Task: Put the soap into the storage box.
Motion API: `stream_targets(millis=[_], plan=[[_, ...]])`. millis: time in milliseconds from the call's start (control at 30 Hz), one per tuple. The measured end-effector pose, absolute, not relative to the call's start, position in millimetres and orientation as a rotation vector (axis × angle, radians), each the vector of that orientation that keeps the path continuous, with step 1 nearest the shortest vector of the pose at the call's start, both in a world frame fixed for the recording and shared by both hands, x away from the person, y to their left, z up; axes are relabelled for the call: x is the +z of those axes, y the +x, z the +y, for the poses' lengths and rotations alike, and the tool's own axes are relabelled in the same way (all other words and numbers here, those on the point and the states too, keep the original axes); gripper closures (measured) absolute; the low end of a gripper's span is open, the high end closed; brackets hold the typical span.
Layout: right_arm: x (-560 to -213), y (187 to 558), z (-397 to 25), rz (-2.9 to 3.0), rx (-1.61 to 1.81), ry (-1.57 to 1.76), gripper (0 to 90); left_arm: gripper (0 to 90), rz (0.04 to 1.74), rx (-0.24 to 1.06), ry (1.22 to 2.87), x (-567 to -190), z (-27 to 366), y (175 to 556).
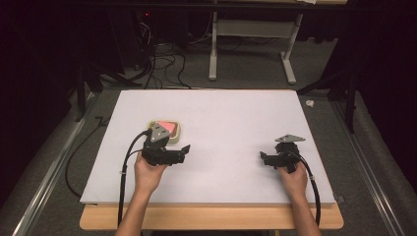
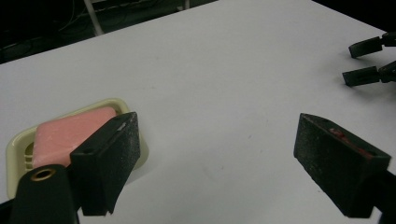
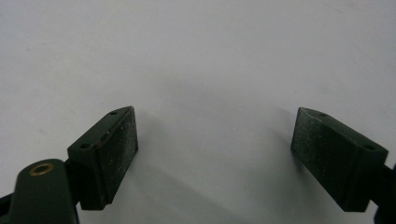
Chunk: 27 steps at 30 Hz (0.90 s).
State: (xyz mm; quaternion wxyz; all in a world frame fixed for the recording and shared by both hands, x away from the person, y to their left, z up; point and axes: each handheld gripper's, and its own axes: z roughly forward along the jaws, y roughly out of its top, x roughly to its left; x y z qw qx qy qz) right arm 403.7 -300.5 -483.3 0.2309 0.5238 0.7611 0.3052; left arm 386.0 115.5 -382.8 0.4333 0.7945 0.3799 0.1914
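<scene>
A pink soap bar is shown lying flat in a cream soap dish, which rests on the left half of the white worktop. In the high view the dish is partly covered by the grey plate of the left gripper. The bar's long axis is seen running along the dish's length, roughly crosswise to the left gripper's line of sight. The left gripper is held just beside the dish with its jaws spread wide and nothing between them; one jaw stands in front of the dish's near corner. The right gripper is held well apart, at the right of the worktop, its jaws likewise wide open and empty over bare surface. A wooden edge is visible beneath the white sheet. Beyond it, grey floor, cables and a grey table frame are seen in a dark room.
</scene>
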Motion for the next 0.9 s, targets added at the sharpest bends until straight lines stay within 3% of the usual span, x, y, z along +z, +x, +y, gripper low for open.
stream_targets(millis=[900], plan=[[-483.3,403.7,-300.6,2.094,0.841,1.442,15.3,16.1,0.880,0.425,1.962,-401.6,102.9,365.4]])
